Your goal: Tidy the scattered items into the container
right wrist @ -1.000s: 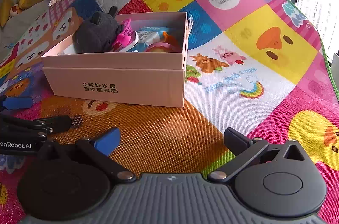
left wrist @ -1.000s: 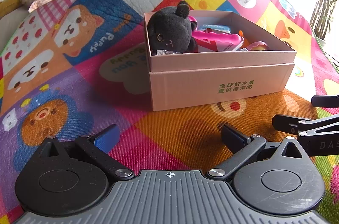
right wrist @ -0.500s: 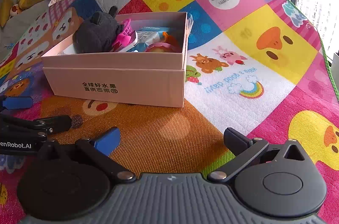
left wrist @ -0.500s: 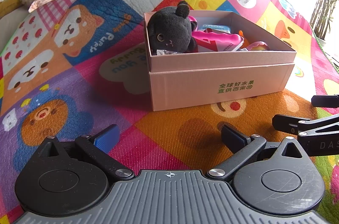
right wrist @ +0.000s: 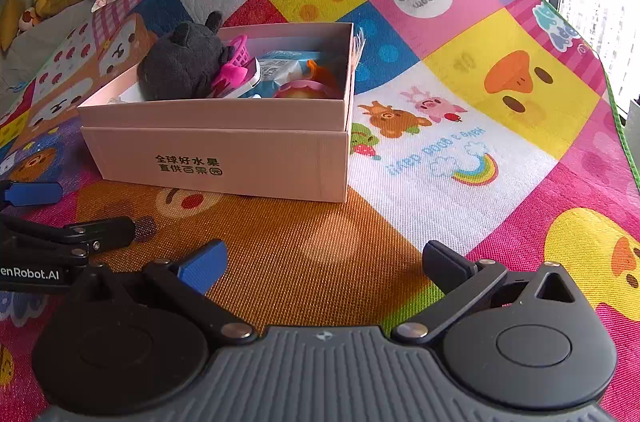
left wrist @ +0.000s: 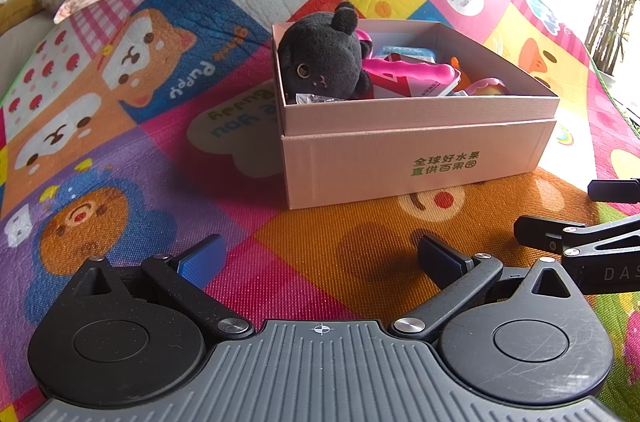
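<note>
While both tools, left tool point(left wrist: 320, 256) and right tool point(right wrist: 324, 260), are being held agape and empty above the play mat point(right wrist: 440, 182), the soft, light black plush cat point(left wrist: 324, 58) is sitting inside the pink cardboard box point(left wrist: 400, 158); nothing loose is being seen, and its squashy body is judged the best place for any hold.

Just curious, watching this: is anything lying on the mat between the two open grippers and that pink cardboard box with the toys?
Nothing visible: only bare colourful play mat lies between the left gripper, the right gripper and the pink cardboard box.

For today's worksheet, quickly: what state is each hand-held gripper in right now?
Left hand-held gripper: open, holding nothing.
Right hand-held gripper: open, holding nothing.
</note>
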Demonstrator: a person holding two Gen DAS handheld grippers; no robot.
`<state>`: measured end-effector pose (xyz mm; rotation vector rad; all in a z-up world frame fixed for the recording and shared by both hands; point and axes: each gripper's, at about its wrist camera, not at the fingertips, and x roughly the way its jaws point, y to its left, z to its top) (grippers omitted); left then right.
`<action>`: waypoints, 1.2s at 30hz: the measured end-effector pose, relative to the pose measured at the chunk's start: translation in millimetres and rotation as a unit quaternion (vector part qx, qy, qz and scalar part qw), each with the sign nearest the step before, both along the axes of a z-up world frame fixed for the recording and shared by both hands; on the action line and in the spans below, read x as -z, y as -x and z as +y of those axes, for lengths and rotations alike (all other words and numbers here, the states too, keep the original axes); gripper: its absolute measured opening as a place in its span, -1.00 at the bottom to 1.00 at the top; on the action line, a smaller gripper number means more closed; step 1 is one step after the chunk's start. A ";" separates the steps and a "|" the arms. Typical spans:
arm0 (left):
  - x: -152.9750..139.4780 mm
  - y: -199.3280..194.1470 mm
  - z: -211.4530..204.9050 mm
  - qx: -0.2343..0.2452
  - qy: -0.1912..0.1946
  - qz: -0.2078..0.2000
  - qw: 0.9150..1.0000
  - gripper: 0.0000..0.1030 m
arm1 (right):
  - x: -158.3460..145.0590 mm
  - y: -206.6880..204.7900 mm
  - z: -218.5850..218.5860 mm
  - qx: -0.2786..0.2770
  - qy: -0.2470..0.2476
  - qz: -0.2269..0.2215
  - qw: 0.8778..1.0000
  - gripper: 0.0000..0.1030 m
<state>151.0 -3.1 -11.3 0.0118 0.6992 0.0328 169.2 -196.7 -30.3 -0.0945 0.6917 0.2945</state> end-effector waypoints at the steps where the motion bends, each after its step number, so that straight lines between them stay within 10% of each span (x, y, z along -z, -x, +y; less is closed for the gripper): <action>1: 0.1 0.0 0.2 0.000 0.000 0.000 1.000 1.00 | 0.1 -0.3 -0.3 0.000 0.000 0.000 1.000 1.00; 36: 0.1 -0.1 0.0 0.000 0.000 0.000 1.000 1.00 | -0.7 2.9 2.3 0.000 0.000 0.000 1.000 1.00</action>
